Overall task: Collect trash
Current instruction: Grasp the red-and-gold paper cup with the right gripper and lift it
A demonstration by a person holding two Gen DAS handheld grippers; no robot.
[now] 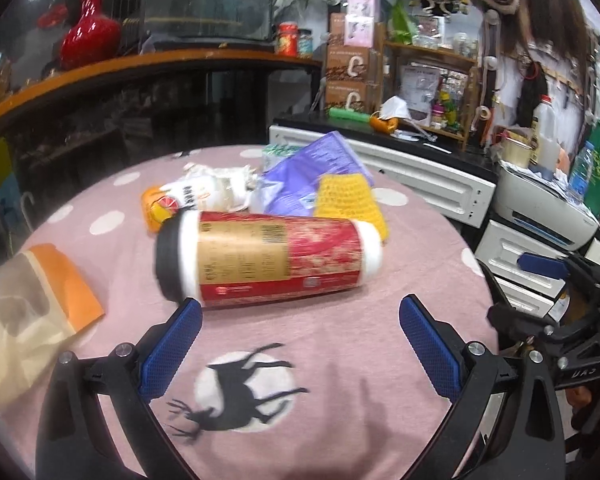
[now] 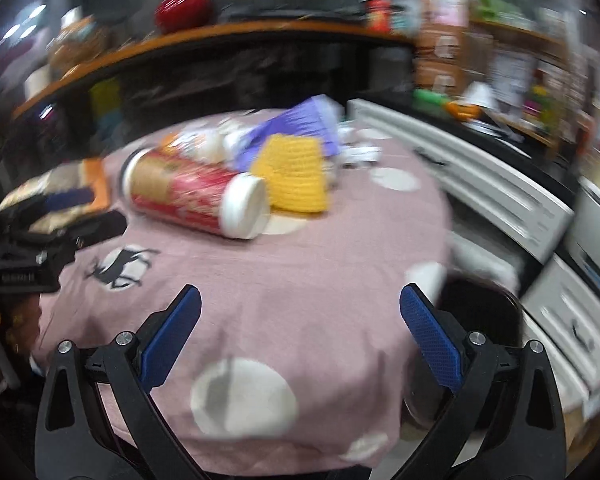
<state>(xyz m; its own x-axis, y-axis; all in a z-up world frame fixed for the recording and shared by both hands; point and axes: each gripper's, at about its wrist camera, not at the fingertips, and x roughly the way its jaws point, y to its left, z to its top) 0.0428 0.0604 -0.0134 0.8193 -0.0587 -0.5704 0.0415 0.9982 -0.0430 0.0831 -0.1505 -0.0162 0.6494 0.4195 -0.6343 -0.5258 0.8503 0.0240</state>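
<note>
A red and tan cylindrical can [image 1: 268, 258] with a black lid lies on its side on the pink tablecloth [image 1: 340, 360]. Behind it lie a yellow knitted piece [image 1: 350, 200], a purple plastic bag [image 1: 308, 176], a crushed white and orange bottle [image 1: 196, 198] and crumpled wrappers. An orange and clear packet [image 1: 32, 300] lies at the left. My left gripper [image 1: 300, 312] is open and empty, just in front of the can. My right gripper [image 2: 300, 300] is open and empty over the cloth, farther from the can [image 2: 196, 196] and the yellow piece [image 2: 294, 176]. The right view is blurred.
The round table's right edge drops off beside white printers and drawers [image 1: 540, 220]. A dark counter [image 1: 140, 68] with a red vase [image 1: 90, 28] runs behind. A black bin [image 2: 480, 320] stands below the table's right edge. The other gripper shows at each view's side [image 2: 32, 248].
</note>
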